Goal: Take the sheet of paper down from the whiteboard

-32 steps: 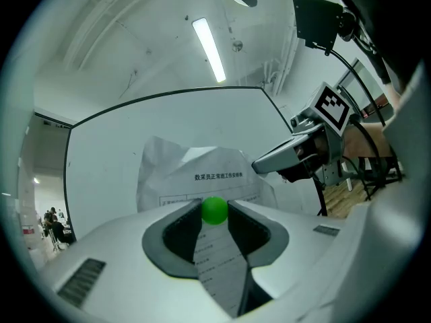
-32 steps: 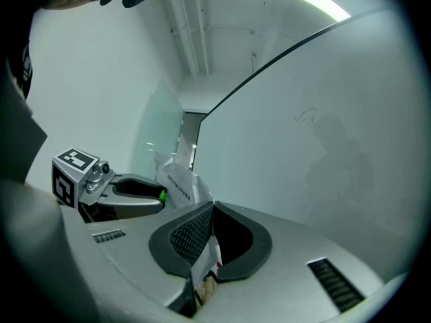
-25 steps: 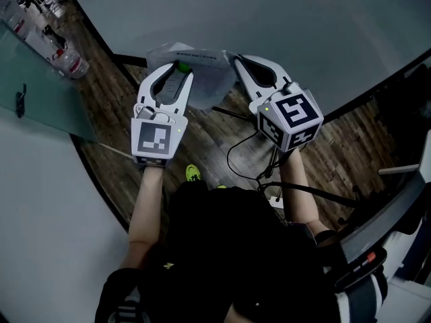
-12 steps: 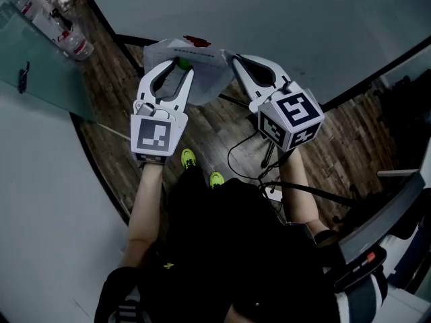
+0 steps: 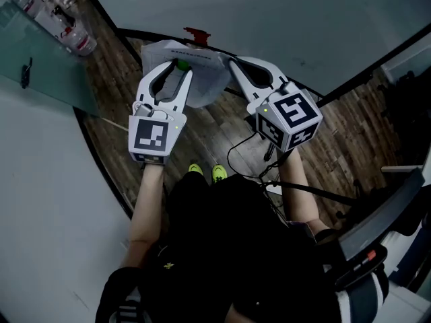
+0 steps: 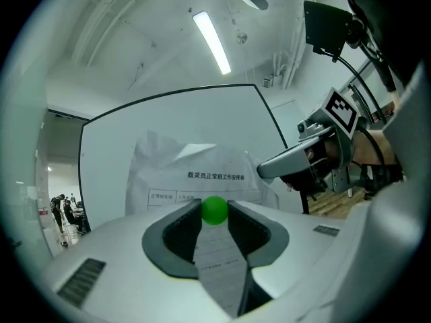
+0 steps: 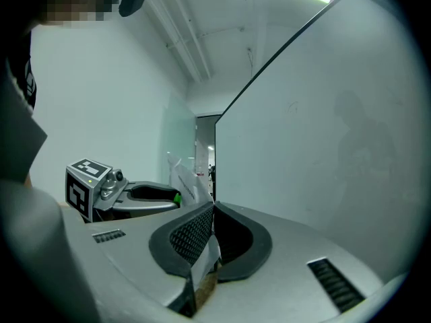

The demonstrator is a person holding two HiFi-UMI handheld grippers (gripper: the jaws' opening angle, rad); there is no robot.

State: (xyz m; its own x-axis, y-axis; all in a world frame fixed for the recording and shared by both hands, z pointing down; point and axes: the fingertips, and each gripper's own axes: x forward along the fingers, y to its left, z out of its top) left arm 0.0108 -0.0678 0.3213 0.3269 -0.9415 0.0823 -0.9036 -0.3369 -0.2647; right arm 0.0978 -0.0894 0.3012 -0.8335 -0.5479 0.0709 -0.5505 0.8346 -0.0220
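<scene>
Since a second ago, both grippers have been drawing the sheet of paper [image 5: 202, 81] back from the whiteboard [image 5: 269, 19], and a small red thing [image 5: 196, 35] at the board's lower edge is now showing past the sheet's top edge.

In the head view, the paper is hanging crumpled between the two grippers, above the wooden floor [image 5: 202, 130] and off the board's face. The left gripper [image 5: 178, 68] is gripping at the sheet's middle and the right gripper [image 5: 234, 62] at its right edge. The person's bright green shoes [image 5: 205, 173] are showing below.

In the left gripper view, the left gripper's jaws are pressing on a green ball [image 6: 215, 210] held between their tips, with the printed sheet running down through the gap beneath it. The whiteboard is standing behind the paper, and the right gripper is reaching in from the right.

In the right gripper view, the right gripper's jaws are sitting together, pinching the paper's edge [image 7: 202, 264]. The left gripper and its green ball are showing to the left, and the whiteboard is filling the right side.
</scene>
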